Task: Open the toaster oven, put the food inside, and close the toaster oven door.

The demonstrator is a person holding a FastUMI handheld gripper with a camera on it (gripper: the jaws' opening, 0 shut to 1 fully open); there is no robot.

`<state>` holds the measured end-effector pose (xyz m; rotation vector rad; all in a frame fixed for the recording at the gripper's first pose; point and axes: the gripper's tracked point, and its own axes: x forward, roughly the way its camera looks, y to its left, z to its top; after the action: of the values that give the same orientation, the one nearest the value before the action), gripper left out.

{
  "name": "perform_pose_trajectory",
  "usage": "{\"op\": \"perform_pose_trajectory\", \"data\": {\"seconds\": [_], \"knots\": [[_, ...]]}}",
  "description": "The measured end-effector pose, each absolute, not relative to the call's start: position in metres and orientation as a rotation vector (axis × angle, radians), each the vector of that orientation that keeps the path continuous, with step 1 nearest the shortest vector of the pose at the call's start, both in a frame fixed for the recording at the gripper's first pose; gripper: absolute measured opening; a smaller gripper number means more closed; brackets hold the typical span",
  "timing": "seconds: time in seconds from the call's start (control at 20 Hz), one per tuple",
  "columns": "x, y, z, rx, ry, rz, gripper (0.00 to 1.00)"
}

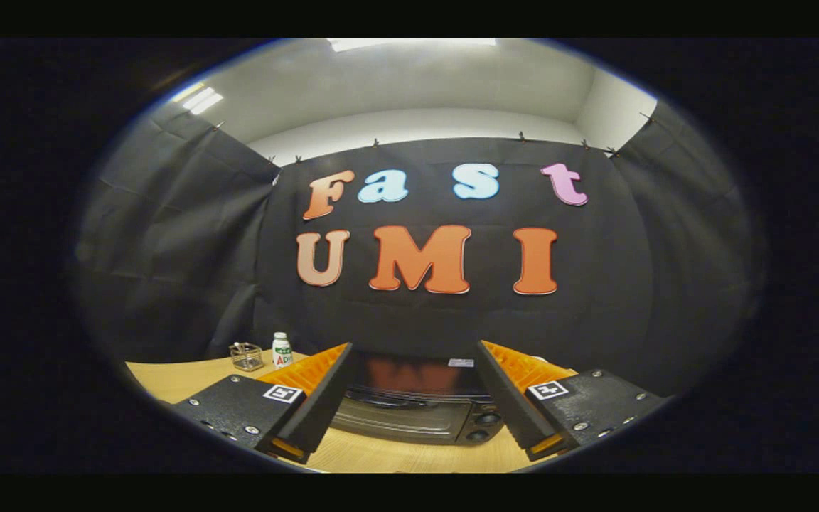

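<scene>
So the toaster oven point(416, 409) sits on the desk point(182, 380), just ahead between the spread fingers point(324, 398). Off to its left, a small bottle point(281, 350) stands beside a clear container point(246, 356), near the wall.

small bottle point(281, 350), clear container point(247, 356), wooden table point(175, 380)

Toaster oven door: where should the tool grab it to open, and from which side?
Grip the handle bar running across the top of the toaster oven door. Come from the front, slightly above: the door faces the tool, is closed, and the bar lies horizontal, so one finger probably goes over it and one under. The tool's fingers are open, with the oven beyond them, nothing held.
</scene>
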<state>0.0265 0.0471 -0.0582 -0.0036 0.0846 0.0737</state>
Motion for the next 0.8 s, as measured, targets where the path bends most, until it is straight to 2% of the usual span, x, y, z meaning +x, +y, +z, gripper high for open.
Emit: {"op": "perform_pose_trajectory", "data": {"seconds": [0.6, 0.8], "knots": [[0.090, 0.088, -0.178, -0.007, 0.324, 0.086, 1.00], [0.096, 0.094, -0.188, 0.029, 0.343, 0.092, 1.00]]}}
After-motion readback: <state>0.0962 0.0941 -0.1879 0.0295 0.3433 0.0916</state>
